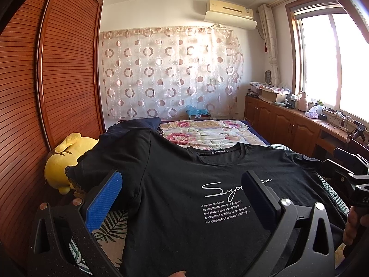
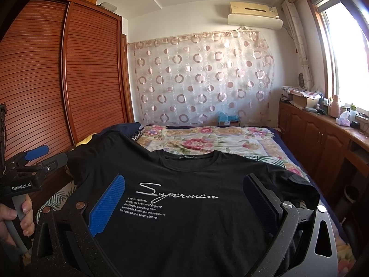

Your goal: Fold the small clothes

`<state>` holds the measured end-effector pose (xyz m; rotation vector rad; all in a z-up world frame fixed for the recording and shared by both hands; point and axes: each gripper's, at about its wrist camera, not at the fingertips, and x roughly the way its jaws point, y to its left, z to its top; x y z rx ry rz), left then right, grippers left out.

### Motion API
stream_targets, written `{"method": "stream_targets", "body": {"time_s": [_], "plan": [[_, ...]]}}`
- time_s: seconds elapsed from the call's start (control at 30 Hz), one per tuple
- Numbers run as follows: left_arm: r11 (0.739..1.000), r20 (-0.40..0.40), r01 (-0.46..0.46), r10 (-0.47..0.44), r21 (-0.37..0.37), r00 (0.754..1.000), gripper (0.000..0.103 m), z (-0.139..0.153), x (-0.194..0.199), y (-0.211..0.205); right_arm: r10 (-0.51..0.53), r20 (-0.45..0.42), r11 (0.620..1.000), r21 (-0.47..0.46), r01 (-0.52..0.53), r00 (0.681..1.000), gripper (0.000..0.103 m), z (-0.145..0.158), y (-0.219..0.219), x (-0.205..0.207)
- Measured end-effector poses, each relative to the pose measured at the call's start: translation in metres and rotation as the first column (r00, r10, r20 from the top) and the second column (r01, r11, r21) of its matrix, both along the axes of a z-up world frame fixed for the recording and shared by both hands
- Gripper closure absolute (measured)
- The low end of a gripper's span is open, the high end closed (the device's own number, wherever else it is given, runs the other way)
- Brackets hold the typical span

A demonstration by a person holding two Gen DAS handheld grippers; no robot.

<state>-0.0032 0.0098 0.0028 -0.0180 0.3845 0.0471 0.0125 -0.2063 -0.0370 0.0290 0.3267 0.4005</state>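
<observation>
Sunlight from a window (image 1: pixel 327 62) at two o'clock falls across a bedroom with a slatted wooden wardrobe (image 1: pixel 57 69) at nine o'clock, a circle-patterned curtain (image 1: pixel 170 73) at twelve and a bed (image 1: pixel 207 133) under a floral quilt. Spread face up on the bed's near end lies a black T-shirt (image 1: pixel 184 196) printed "Superman", collar toward twelve o'clock, with a yellow plush toy (image 1: pixel 62 159) beside its left sleeve. Both the left gripper (image 1: pixel 182 198) and the right gripper (image 2: pixel 184 203) hang over the shirt with jaws spread wide, holding nothing.
</observation>
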Motion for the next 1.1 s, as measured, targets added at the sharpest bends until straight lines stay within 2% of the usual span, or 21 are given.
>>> {"method": "stream_targets", "body": {"time_s": [0.5, 0.73, 0.9, 1.07, 1.1], "plan": [[0.997, -0.059, -0.079, 0.080, 0.022, 0.995, 0.000, -0.019, 0.022, 0.055, 0.053, -0.047, 0.998, -0.044, -0.055, 0.998, 0.001, -0.010, 0.008, 0.030], [0.998, -0.115, -0.069, 0.070, 0.008, 0.991, 0.000, -0.034, 0.032, 0.089, 0.116, -0.084, 0.988, -0.090, -0.123, 0.990, 0.001, -0.015, 0.017, 0.047], [0.997, -0.159, -0.064, 0.069, 0.032, 0.985, 0.000, -0.043, 0.042, 0.112, 0.160, -0.110, 0.979, -0.107, -0.172, 0.981, 0.001, -0.016, 0.017, 0.060], [0.999, -0.175, -0.041, 0.037, -0.019, 0.984, 0.000, -0.048, 0.051, 0.144, 0.192, -0.144, 0.971, -0.119, -0.209, 0.971, 0.001, -0.016, 0.018, 0.070], [0.999, -0.179, -0.039, 0.033, -0.030, 0.983, 0.003, -0.049, 0.054, 0.150, 0.202, -0.149, 0.968, -0.122, -0.220, 0.968, 0.001, -0.014, 0.018, 0.072]]}}
